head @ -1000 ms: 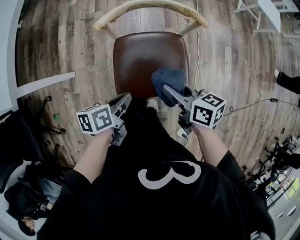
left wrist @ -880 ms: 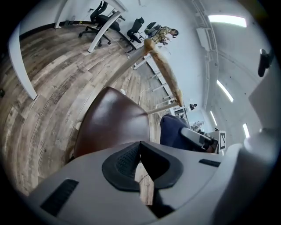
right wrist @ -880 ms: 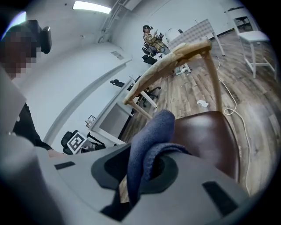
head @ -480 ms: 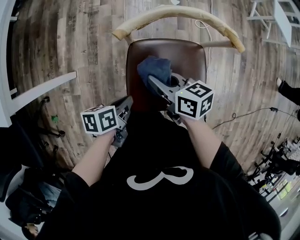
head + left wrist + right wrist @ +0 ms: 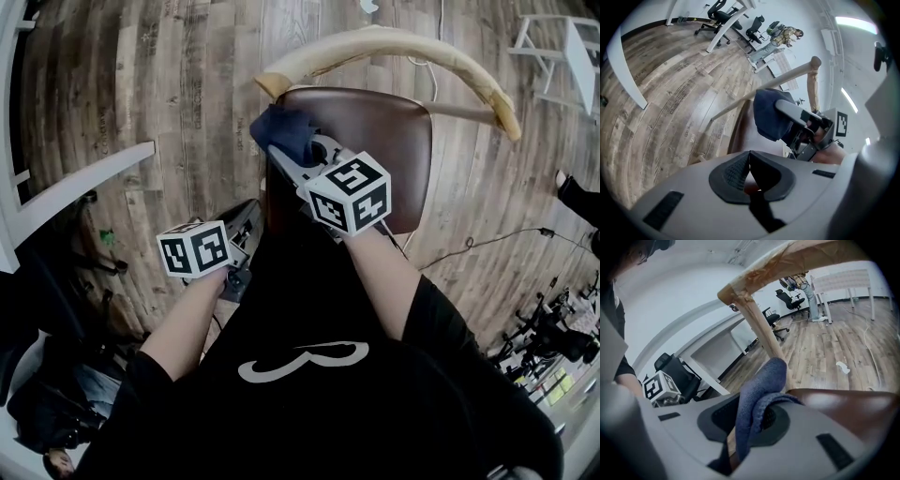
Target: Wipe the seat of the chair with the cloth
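Observation:
The chair has a brown leather seat (image 5: 384,141) and a curved pale wooden backrest (image 5: 394,42). My right gripper (image 5: 286,150) is shut on a blue cloth (image 5: 281,131), which rests at the seat's far left corner, close to the backrest post (image 5: 761,324). In the right gripper view the cloth (image 5: 759,390) bulges out between the jaws over the seat (image 5: 843,401). My left gripper (image 5: 247,214) hangs shut and empty beside the seat's near left edge. In the left gripper view, the left gripper (image 5: 750,164) looks toward the cloth (image 5: 768,115).
A white desk edge (image 5: 84,178) runs along the left over the wood floor. A cable (image 5: 487,230) trails on the floor at the right, and a white frame (image 5: 562,37) stands at the far right. Office chairs (image 5: 722,14) stand in the distance.
The right gripper has carried the cloth from the seat's near right part across to its far left corner. The left gripper has barely moved.

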